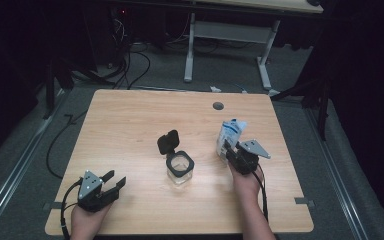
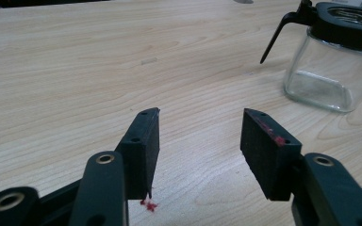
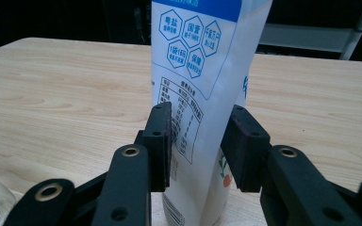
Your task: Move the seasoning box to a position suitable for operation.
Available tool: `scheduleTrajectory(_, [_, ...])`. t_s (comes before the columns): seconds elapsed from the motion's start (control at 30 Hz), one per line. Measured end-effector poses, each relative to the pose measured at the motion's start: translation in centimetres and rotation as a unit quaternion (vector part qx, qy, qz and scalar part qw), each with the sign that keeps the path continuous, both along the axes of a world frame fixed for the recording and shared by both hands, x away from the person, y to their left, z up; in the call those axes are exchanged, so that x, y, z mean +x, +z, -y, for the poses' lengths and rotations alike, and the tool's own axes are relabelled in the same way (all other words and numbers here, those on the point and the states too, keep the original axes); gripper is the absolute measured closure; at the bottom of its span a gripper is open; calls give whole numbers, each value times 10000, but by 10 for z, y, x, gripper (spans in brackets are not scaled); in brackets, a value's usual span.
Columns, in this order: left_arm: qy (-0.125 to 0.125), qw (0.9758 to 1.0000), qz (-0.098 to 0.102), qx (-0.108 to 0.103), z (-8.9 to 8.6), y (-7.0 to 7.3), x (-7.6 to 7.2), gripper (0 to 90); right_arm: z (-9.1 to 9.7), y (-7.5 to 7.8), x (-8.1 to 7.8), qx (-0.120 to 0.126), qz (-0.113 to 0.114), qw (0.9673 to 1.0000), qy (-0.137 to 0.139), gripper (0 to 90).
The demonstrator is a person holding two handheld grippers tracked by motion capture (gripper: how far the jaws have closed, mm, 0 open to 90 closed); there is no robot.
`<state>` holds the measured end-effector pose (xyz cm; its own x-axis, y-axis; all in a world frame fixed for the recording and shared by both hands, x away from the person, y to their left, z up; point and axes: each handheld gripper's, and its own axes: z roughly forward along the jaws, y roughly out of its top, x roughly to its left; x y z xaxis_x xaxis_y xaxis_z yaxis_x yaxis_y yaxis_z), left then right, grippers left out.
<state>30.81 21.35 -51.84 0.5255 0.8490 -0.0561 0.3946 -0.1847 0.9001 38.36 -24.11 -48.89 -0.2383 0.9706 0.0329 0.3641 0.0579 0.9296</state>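
Right gripper pinching the white bag, left one just sitting spread

Left gripper (image 1: 114,183) low at 7 o'clock on the table (image 1: 130,120), jaws apart over bare wood. Right gripper (image 3: 195,141) at about 4 o'clock, pads pressed on both sides of the upright bag (image 3: 202,70). The glass jar (image 1: 180,167) stands mid-table between them, black lid (image 1: 168,142) flipped open toward 11

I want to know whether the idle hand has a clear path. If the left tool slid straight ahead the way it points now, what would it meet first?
Probably nothing: ahead of the open left tool lies bare table. The glass jar stands off to the right of that line, though depth is hard to judge.
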Motion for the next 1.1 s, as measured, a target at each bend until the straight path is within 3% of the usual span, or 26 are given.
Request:
scheduleTrajectory(0.23, [-9, 10000, -23, 41, -1, -1, -1, 481, 1, 1, -1, -54, 78, 9999, 58, 783])
scheduleTrajectory(0.37, [-118, 9998, -152, -46, -3, 1, -1, 499, 2, 1, -3, -101, 112, 9997, 180, 819])
scheduleTrajectory(0.53, [-309, 9992, -194, -139, -2, 7, 2, 437, 3, 2, -5, -159, 140, 9992, 332, 848])
scheduleTrajectory(0.63, [-363, 9992, -193, -10, -1, 10, 8, 406, 5, 2, -8, -162, 127, 9986, 483, 854])
scheduleTrajectory(0.77, [-563, 9981, -208, -118, -4, 11, 17, 369, 6, 3, -12, -198, 126, 9983, 537, 857])
scheduleTrajectory(0.9, [-736, 9963, -244, -376, -4, 5, 19, 313, 7, 6, -15, -178, 27, 9983, 546, 860])
scheduleTrajectory(1.1, [-781, 9966, -130, -241, -2, 1, 18, 325, 8, 15, -18, -152, -230, 9983, 519, 866])
